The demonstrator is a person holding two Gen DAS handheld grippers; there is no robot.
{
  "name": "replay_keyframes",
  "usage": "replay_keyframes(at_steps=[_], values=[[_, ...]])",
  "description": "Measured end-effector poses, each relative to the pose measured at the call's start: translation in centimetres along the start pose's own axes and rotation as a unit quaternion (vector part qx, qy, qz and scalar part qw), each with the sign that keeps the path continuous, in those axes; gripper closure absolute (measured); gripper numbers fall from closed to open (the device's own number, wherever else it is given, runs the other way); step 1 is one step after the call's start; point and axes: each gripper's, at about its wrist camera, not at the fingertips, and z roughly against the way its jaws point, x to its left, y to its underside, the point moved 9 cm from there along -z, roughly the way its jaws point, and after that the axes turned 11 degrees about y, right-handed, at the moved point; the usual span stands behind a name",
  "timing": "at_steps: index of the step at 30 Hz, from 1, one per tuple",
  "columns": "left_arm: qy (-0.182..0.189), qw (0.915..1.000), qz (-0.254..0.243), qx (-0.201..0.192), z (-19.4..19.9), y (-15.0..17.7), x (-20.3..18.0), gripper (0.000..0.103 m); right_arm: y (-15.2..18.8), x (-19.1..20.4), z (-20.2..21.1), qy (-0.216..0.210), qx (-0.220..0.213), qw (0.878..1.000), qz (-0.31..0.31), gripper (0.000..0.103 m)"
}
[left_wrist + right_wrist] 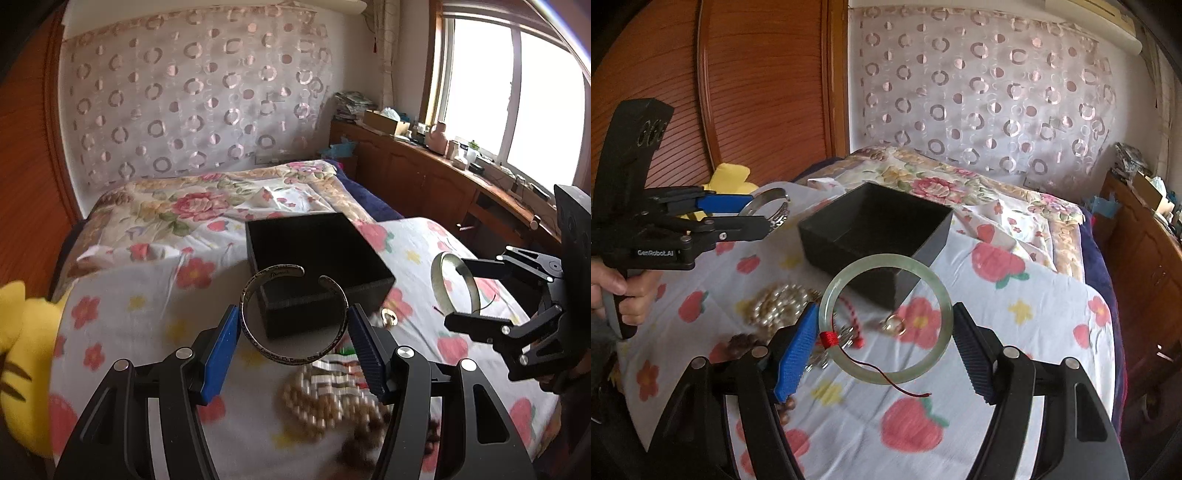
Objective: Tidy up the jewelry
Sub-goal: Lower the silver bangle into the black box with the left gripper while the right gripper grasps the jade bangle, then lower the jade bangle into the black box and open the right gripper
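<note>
My left gripper [293,328] is clamped on the silver cuff bracelet [293,314], held above the bed [155,295] just short of the black box [317,254]. My right gripper [884,341] grips the jade bangle [886,319] near the box's corner. The pearl strand [783,301] and a ring [895,325] lie on the sheet below.

Engraved silver metal cuff [293,317], glossy pale green stone bangle [885,319], matt black box [875,236], printed cotton sheet [1015,332], ribbed wooden door [746,85], lustrous pearl beads [779,301].
</note>
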Motion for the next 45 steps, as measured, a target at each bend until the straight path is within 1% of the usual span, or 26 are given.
replay_keyframes(at_steps=[4, 7, 12, 16, 18, 21, 25, 26, 28, 31, 35, 41, 45], values=[[0.003, 1.0, -0.009, 0.003, -1.9, -1.9, 0.2, 0.046, -0.9, -0.7, -1.0, -0.001, -0.003, 1.0, -0.001, 0.029], [0.007, 0.9999, -0.01, 0.011, -3.6, -2.7, 0.3, 0.046, -1.5, -1.1, -1.4, -0.003, -0.006, 1.0, -0.002, 0.029], [0.014, 0.9995, -0.005, 0.029, -6.1, -3.1, 0.9, 0.046, -2.2, -2.1, -2.1, -0.002, -0.007, 1.0, -0.003, 0.029], [0.011, 0.9989, -0.006, 0.044, -7.6, -2.9, 1.2, 0.046, -2.5, -2.4, -2.7, -0.002, -0.004, 1.0, 0.0, 0.029], [0.008, 0.999, -0.006, 0.044, -7.5, -2.7, 1.3, 0.044, -2.8, -2.4, -3.2, -0.002, -0.001, 1.0, 0.003, 0.029], [0.008, 0.9994, -0.005, 0.035, -6.8, -2.9, 1.6, 0.033, -3.1, -2.1, -4.0, -0.005, 0.003, 1.0, 0.007, 0.029], [-0.004, 0.9998, -0.004, 0.022, -5.2, -3.2, 2.3, 0.031, -3.9, -1.2, -5.0, -0.011, 0.004, 1.0, 0.018, 0.029], [-0.008, 0.9998, -0.004, 0.018, -4.8, -3.1, 2.5, 0.029, -4.3, -0.9, -5.3, -0.011, 0.002, 1.0, 0.023, 0.029], [-0.017, 0.9998, 0.0, 0.009, -3.6, -2.8, 3.1, 0.022, -5.2, -0.3, -6.0, -0.014, 0.001, 0.999, 0.029, 0.029], [-0.029, 0.9995, 0.011, 0.007, -2.1, -1.9, 4.4, 0.021, -6.0, 0.5, -7.5, -0.021, 0.01, 0.999, 0.037, 0.029], [-0.036, 0.999, 0.025, 0.011, -0.9, -0.1, 5.3, 0.021, -6.2, 1.6, -9.4, -0.02, 0.028, 0.998, 0.049, 0.029], [-0.033, 0.9983, 0.044, 0.02, 0.6, 2.6, 6.0, 0.021, -6.1, 2.4, -11.1, -0.01, 0.045, 0.997, 0.065, 0.029], [-0.025, 0.9981, 0.048, 0.03, 0.6, 4.0, 5.6, 0.021, -5.9, 2.7, -11.4, -0.008, 0.049, 0.996, 0.075, 0.028]])
